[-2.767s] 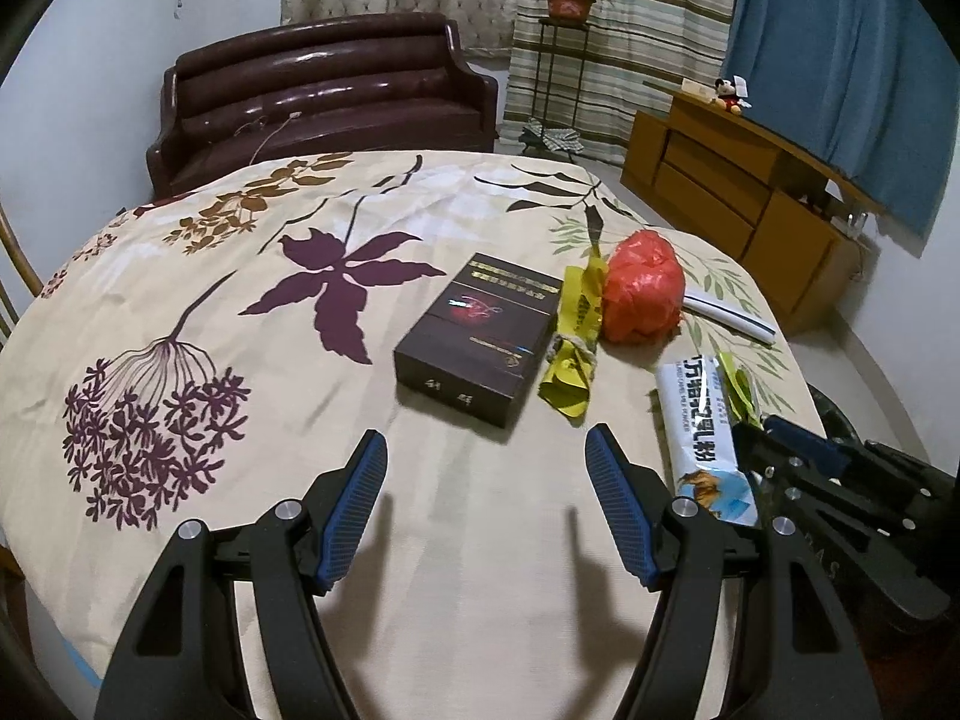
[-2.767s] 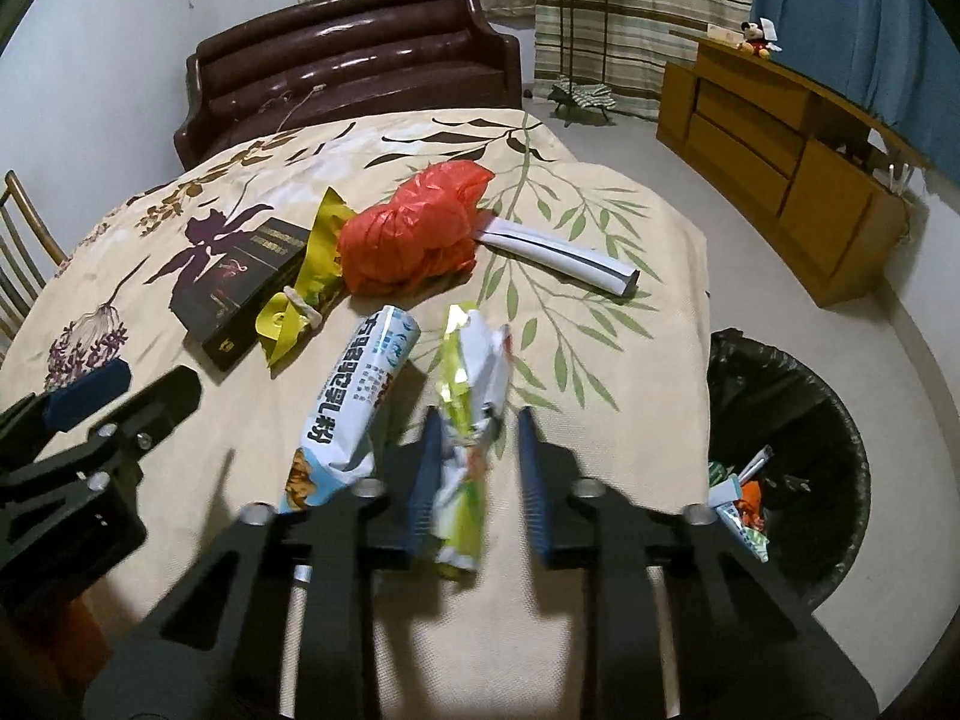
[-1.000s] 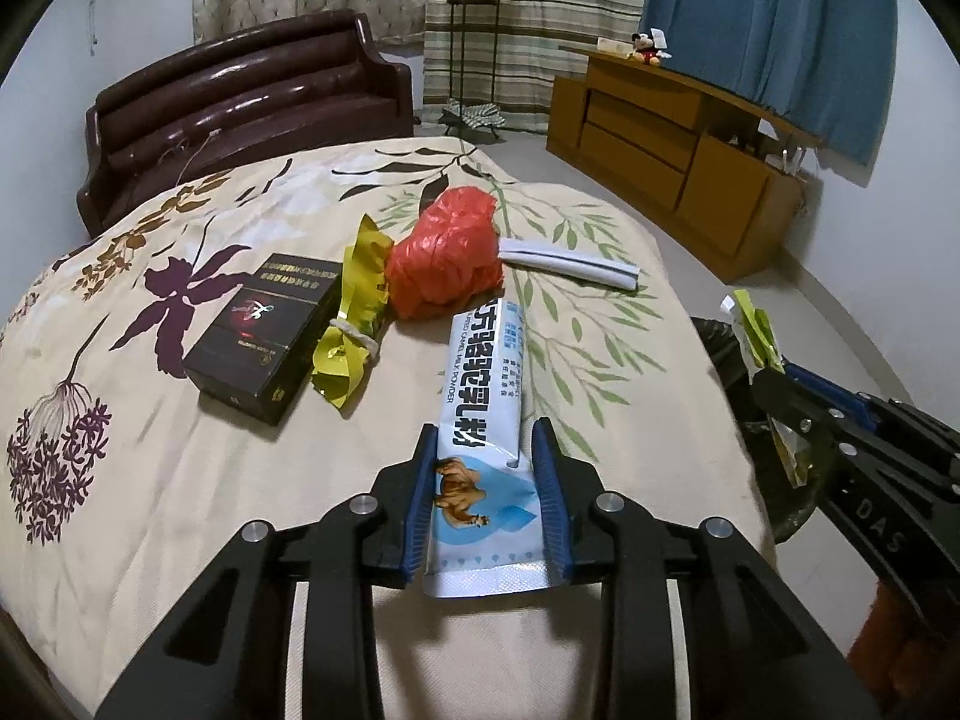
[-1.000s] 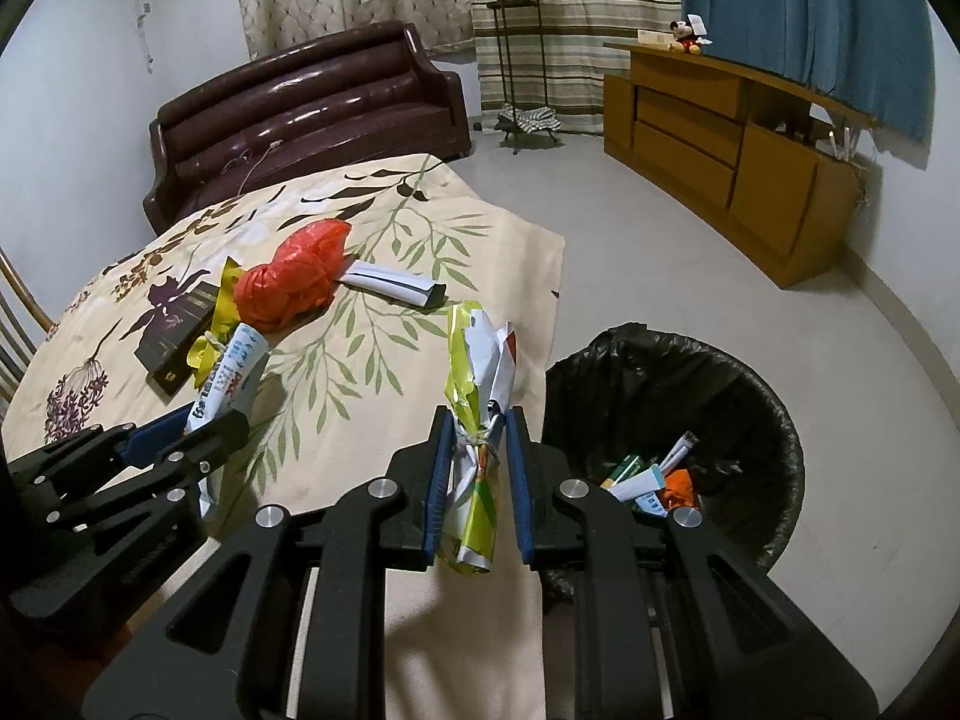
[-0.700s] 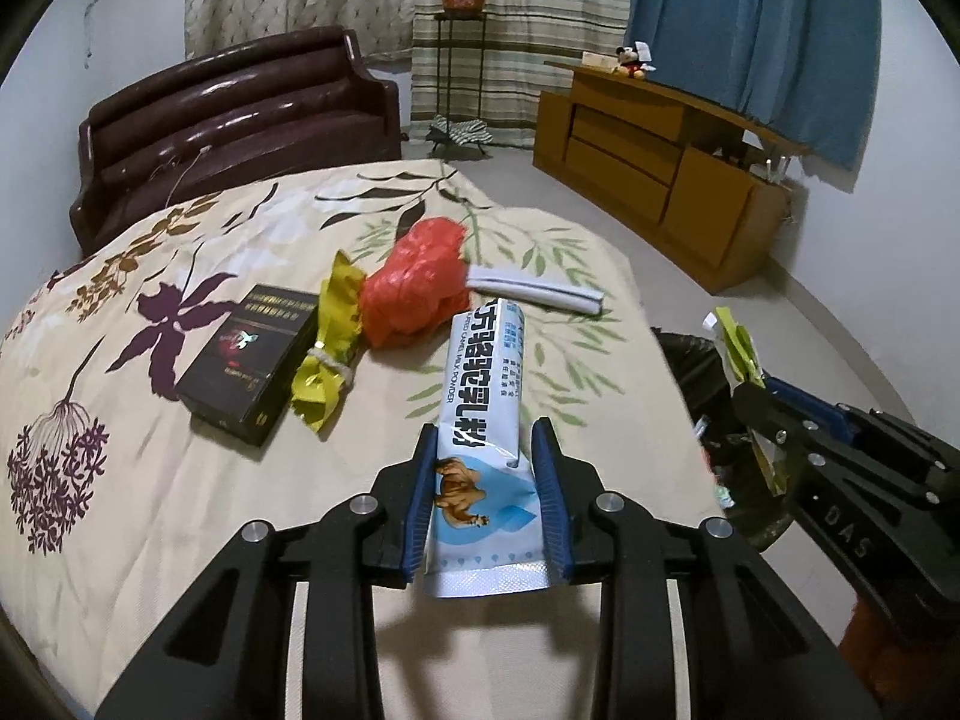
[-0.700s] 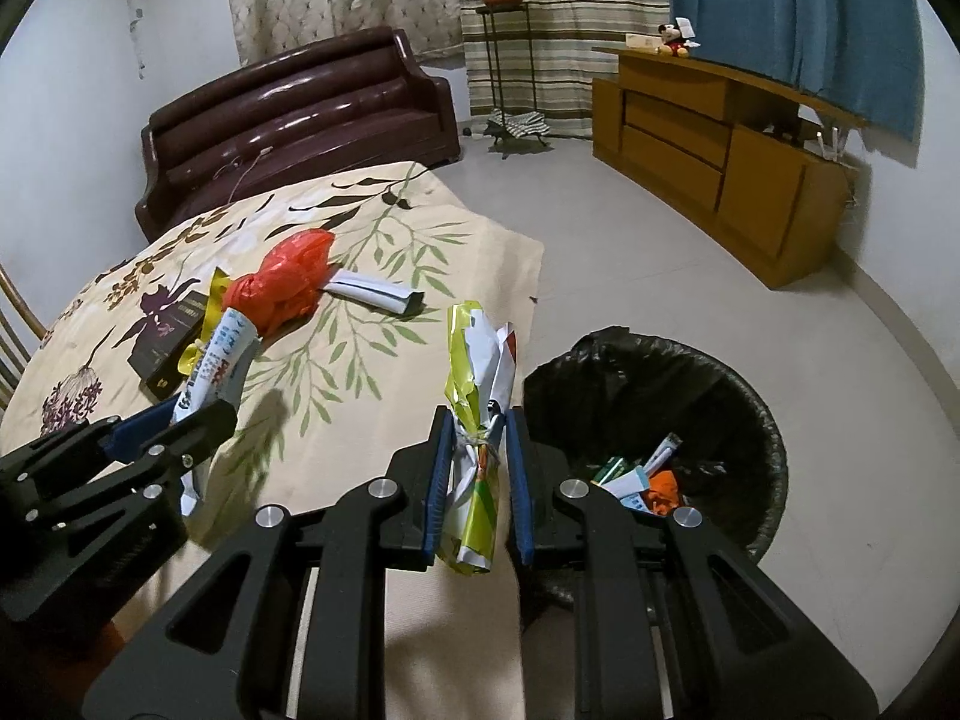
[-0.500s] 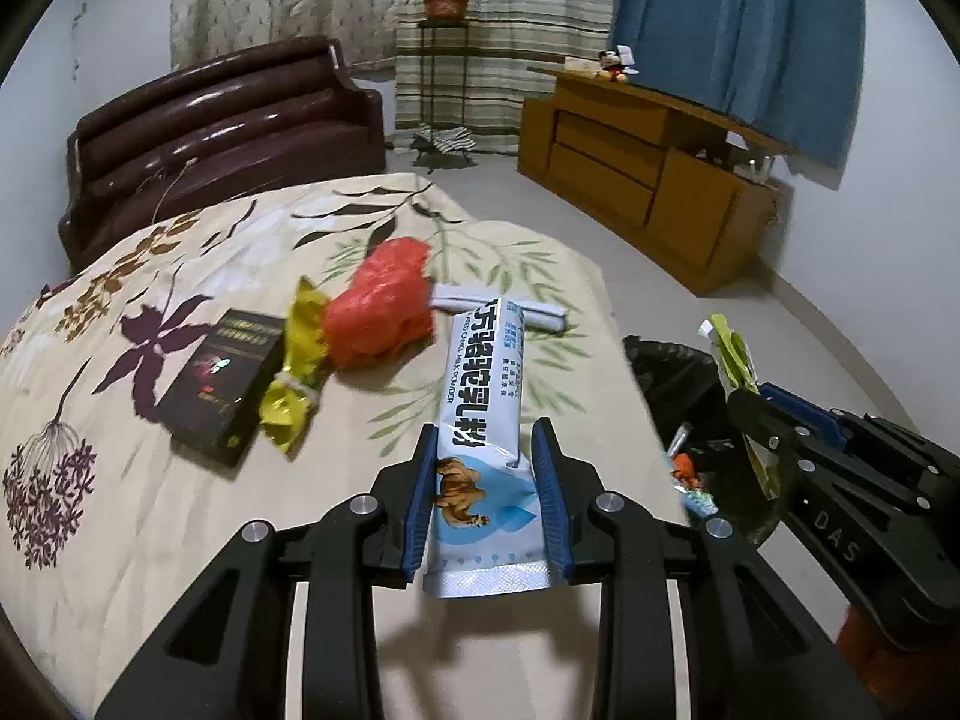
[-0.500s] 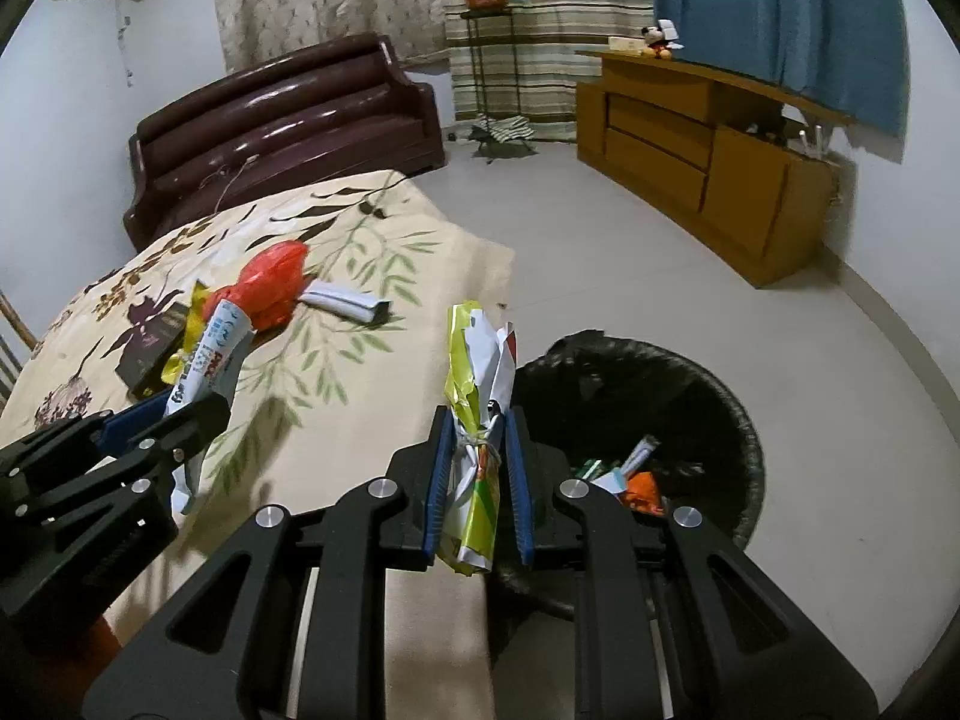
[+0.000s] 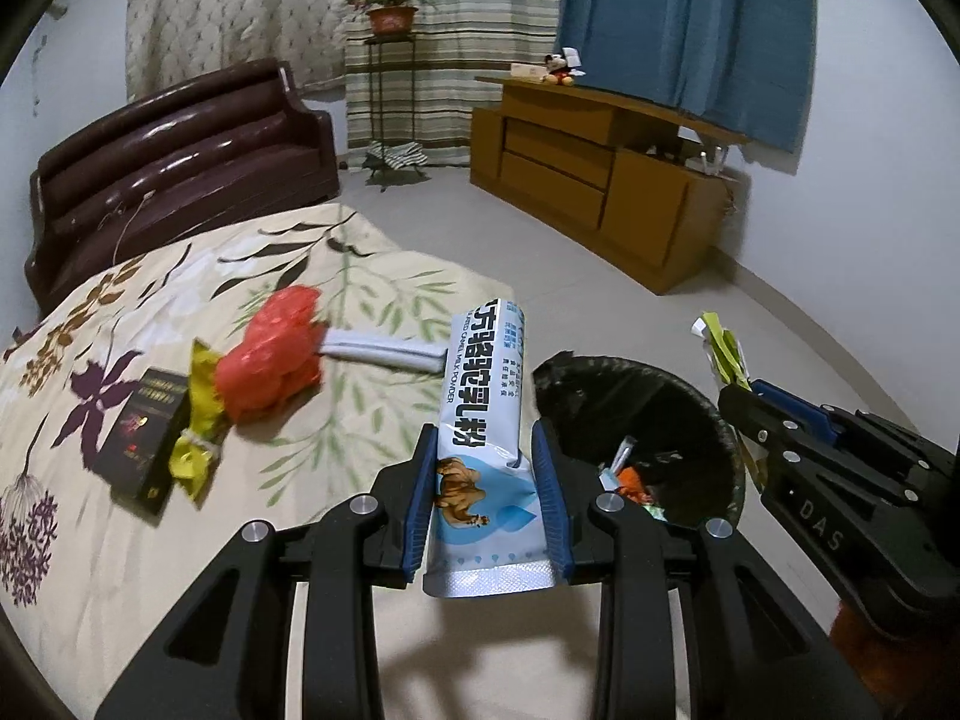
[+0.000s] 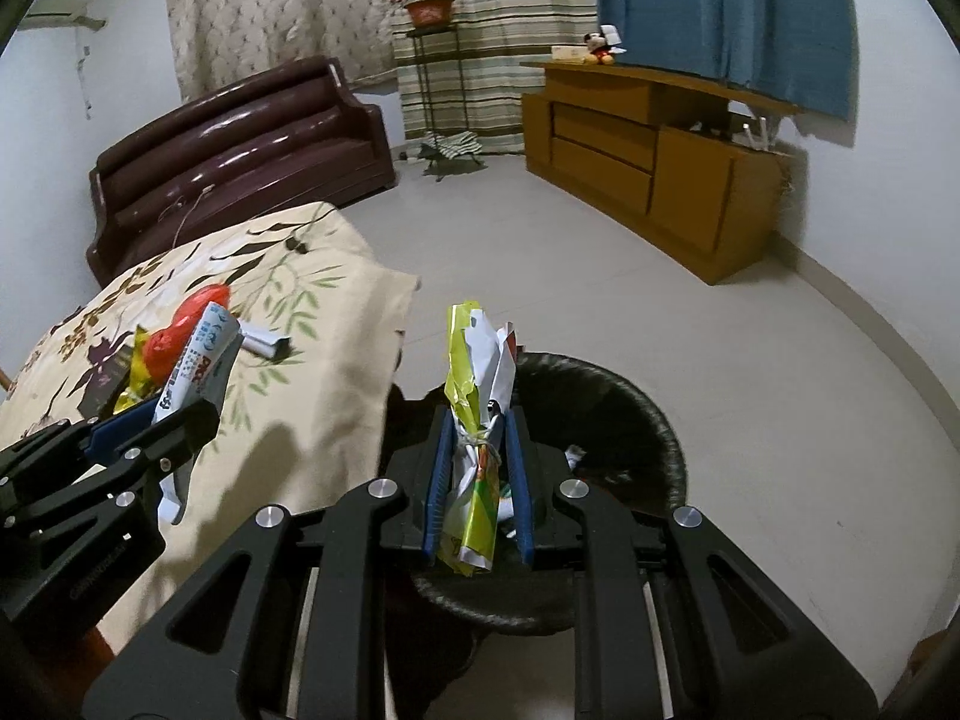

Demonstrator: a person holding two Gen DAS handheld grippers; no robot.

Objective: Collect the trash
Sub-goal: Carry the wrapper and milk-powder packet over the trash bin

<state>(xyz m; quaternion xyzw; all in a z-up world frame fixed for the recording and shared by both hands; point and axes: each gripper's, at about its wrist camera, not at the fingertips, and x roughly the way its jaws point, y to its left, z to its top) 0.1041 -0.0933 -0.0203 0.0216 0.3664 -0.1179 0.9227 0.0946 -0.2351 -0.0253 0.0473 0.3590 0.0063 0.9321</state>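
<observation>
left gripper [image 9: 485, 501] jaws clamp white-and-blue milk powder sachet [image 9: 483, 420] beside black-lined round trash bin [image 9: 690, 387]. right gripper [image 10: 478, 483] jaws pinch tied yellow-green wrapper bundle [image 10: 477, 396] above bin.

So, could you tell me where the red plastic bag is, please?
In the left wrist view the red plastic bag lies left on the floral tablecloth, between the yellow wrapper and a white folded paper.

Brown sofa [image 9: 180, 144], wooden cabinet [image 9: 606, 180], curtains [image 9: 684, 30]

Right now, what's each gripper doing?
Left gripper: closed on the milk powder packet.
Right gripper: closed on the bundle of wrappers.
</observation>
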